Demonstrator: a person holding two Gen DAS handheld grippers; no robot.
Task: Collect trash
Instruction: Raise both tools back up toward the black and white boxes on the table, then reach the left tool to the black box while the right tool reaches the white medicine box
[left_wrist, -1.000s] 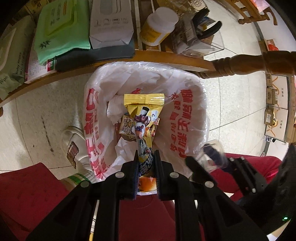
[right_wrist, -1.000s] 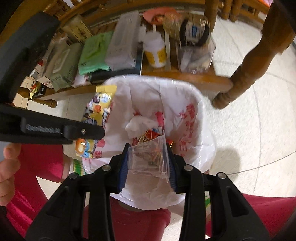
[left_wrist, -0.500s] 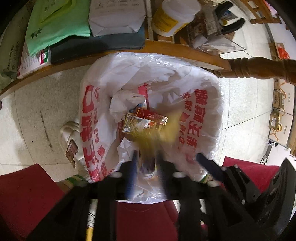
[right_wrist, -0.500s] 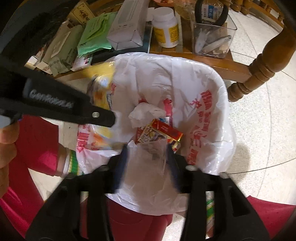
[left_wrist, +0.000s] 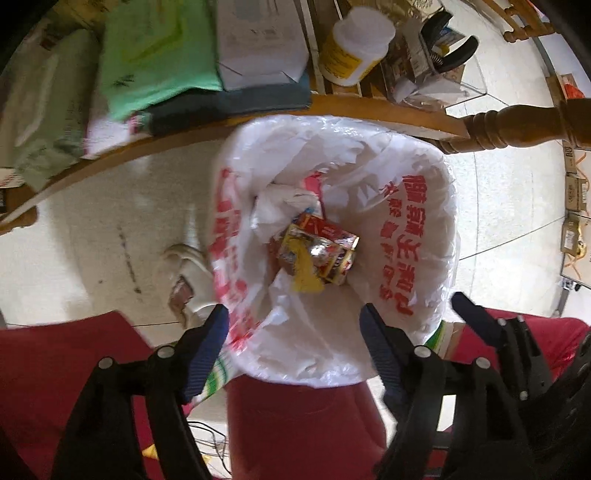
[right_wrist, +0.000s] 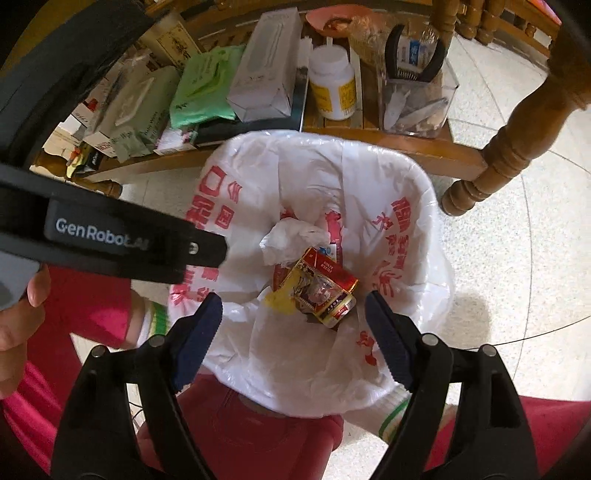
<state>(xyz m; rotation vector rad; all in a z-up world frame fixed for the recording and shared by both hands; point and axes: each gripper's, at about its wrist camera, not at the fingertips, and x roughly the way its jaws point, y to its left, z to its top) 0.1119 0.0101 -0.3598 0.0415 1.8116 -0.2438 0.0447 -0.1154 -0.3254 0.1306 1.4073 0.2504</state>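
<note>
Left gripper (left_wrist: 293, 328) over the bin (left_wrist: 424, 170), jaws opening, nothing between them. Right gripper (right_wrist: 293, 319) the same: jaws spreading, empty, pointed steeply down into the bag.

Trash (right_wrist: 319, 291) lies at the bottom of the bin: red-and-gold wrapper, a yellow scrap, crumpled white tissue (right_wrist: 284, 236) behind it.

The drop looks complete. To finish well: keep both grippers apart until clear of the liner, lift straight up so no fingertip snags the loose plastic, then look for more trash.

Bin sits on a pale speckled floor (right_wrist: 517, 258), against a low wooden desk (right_wrist: 406, 151) crowded with wipes packs, a white box, a pill bottle (right_wrist: 332, 88) and a clear holder. Turned wooden leg (right_wrist: 506, 155) at right. Person in red, seated close.
</note>
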